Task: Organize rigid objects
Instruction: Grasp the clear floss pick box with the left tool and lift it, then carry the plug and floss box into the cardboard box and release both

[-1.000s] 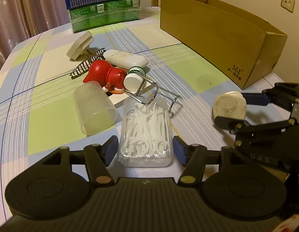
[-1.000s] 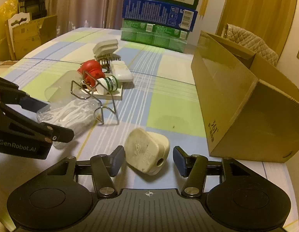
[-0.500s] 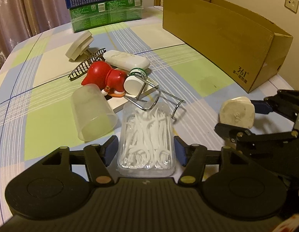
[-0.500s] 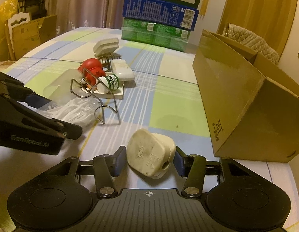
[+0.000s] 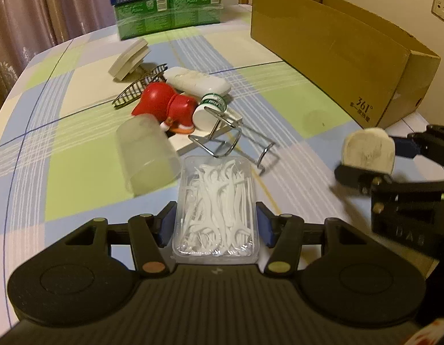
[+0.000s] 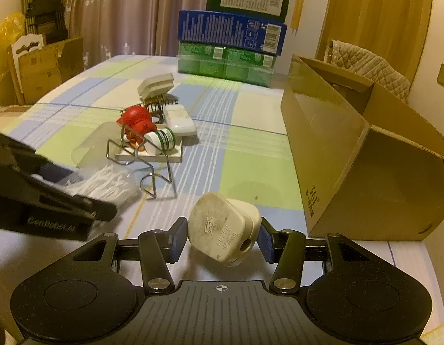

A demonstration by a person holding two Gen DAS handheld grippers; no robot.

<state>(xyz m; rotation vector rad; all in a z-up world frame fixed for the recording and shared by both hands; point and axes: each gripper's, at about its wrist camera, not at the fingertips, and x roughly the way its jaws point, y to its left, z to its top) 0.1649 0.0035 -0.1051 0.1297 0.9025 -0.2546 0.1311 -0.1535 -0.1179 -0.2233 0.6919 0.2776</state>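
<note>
light: dim, warm yellow indoor | blur: slight motion smear | edges: fisheye bending, dark corners

Desk cloth is a pastel plaid: green, blue and cream blocks with thin white lines. Clear box full of white floss picks, cream plug, shiny red toy, green-and-white bottle, frosted cup, plain brown carton, blue and green boxes stacked behind.
</note>
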